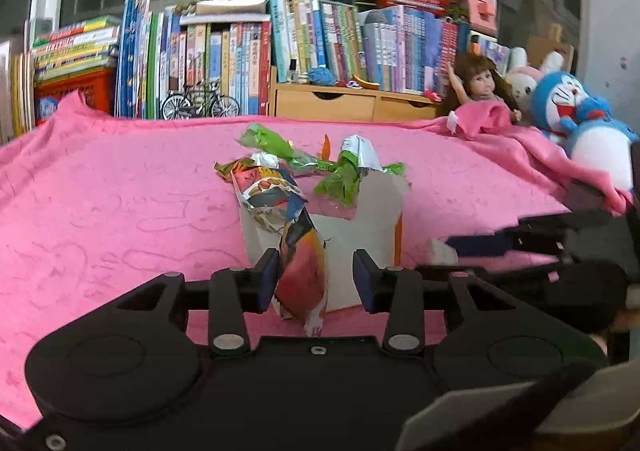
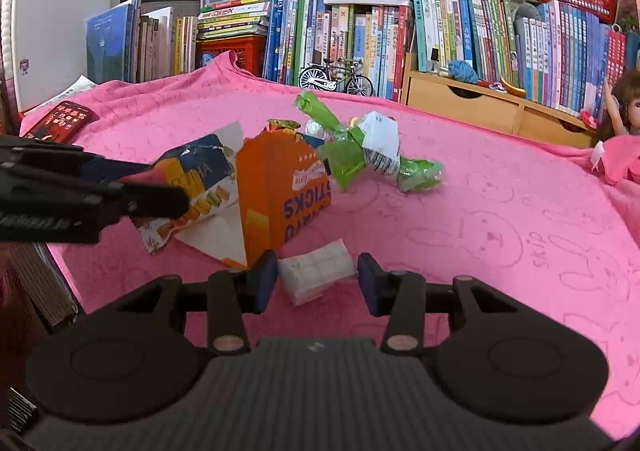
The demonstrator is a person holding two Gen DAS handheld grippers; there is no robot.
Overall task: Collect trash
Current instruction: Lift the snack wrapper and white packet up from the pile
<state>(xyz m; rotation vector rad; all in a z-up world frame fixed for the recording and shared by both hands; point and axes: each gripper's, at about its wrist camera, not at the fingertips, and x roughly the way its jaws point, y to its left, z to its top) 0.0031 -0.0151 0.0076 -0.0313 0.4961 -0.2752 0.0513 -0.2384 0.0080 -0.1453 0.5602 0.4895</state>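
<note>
A: Nearest the left camera, what did the left gripper (image 1: 316, 275) have?

B: Its fingers stood partly apart. A crumpled snack wrapper (image 1: 300, 271) hung between them against the left pad, clear of the right one, so I could not tell whether it was gripped. The wrapper leaned on the torn orange carton (image 1: 360, 219), which lay on the pink cloth (image 1: 100, 211).

A: And the right gripper (image 2: 317, 277)?

B: Its fingers were about half open around a small white packet (image 2: 316, 275) lying on the cloth. The packet reached the left pad, while a gap showed beside the right one; no firm grip could be seen.

A: Where was the rest of the trash?

B: Just behind the packet lay the carton, printed "STICKS", with the left gripper coming in from the left over the wrapper. Beyond that lay green plastic wrappers (image 2: 348, 155) tangled with a white one (image 2: 382, 147).

A: Farther back?

B: A red phone (image 2: 64, 123) at the cloth's left edge, a model bicycle (image 2: 336, 79), a wooden drawer unit (image 2: 480, 103), rows of books (image 2: 360, 35), and a doll (image 1: 484, 87) beside a blue plush toy (image 1: 576, 111).
</note>
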